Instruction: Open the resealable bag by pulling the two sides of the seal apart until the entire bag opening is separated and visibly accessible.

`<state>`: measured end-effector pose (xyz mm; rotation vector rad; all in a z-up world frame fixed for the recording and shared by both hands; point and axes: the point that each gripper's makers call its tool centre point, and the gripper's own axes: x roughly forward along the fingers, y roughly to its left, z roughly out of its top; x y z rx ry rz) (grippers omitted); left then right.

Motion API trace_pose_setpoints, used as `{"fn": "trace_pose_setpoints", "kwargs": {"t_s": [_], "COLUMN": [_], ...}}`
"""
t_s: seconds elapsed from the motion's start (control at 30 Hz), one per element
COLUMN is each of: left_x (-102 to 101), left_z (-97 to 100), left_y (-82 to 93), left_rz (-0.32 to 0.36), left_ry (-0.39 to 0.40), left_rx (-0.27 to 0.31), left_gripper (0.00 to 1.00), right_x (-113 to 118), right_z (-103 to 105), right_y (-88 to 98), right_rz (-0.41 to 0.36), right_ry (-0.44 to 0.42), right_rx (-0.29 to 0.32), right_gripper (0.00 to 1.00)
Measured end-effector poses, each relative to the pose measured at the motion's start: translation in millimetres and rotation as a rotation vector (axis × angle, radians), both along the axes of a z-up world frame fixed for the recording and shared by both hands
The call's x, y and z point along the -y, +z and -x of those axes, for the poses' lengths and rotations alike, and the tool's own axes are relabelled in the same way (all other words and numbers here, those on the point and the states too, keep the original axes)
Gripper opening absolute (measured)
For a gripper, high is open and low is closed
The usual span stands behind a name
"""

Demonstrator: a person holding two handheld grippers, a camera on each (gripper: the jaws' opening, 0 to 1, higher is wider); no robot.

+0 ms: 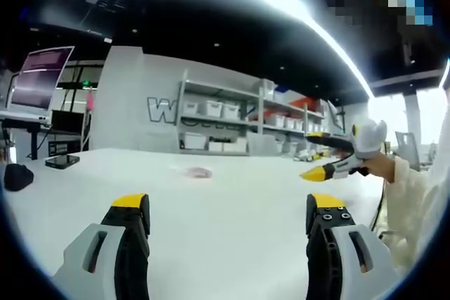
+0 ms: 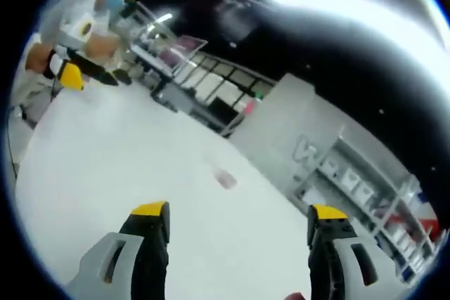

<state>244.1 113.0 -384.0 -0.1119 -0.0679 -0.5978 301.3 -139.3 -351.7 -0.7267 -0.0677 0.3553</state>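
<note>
White table (image 1: 232,223) stretches ahead of us, small clear bag (image 1: 195,172) lying flat mid-table, well beyond both claws; left gripper (image 1: 228,210) gapes wide, right gripper (image 2: 239,219) equally wide, neither holding anything

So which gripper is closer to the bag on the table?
Left, probably, narrowly. The bag lies well ahead of the left gripper and looks smaller ahead of the right gripper; neither touches it.
</note>
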Motion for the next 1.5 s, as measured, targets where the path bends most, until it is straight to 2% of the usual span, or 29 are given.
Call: {"fn": "trace_pose_setpoints", "kwargs": {"t_s": [0.4, 0.97, 1.13, 1.23, 1.4, 1.5], "left_x": [-3, -5, -3, -4, -5, -5], "left_z": [-1.7, -1.0, -0.2, 0.3, 0.4, 0.7], "left_y": [-0.8, -1.8, -2.4, -1.0, -0.4, 0.3], "left_rz": [-0.001, 0.004, 0.003, 0.007, 0.009, 0.006], "left_ry": [0.007, 0.011, 0.004, 0.006, 0.008, 0.007], "left_rx": [-0.003, -0.009, -0.011, -0.008, -0.006, -0.004], "left_gripper": [0.89, 0.89, 0.89, 0.89, 0.89, 0.89], "right_x": [-13, -33, -39, -41, -50, -52], "right_z": [-7, -20, -25, -30, -35, -39], "right_y": [-13.6, -7.9, -12.0, -13.8, -9.4, -8.3], "right_rz": [0.064, 0.122, 0.105, 0.069, -0.078, -0.099], "right_ry": [0.032, 0.08, 0.092, 0.103, 0.133, 0.138], "right_rx": [-0.047, -0.06, -0.077, -0.092, -0.117, -0.12], "right_gripper": [0.81, 0.8, 0.8, 0.79, 0.77, 0.77]}}
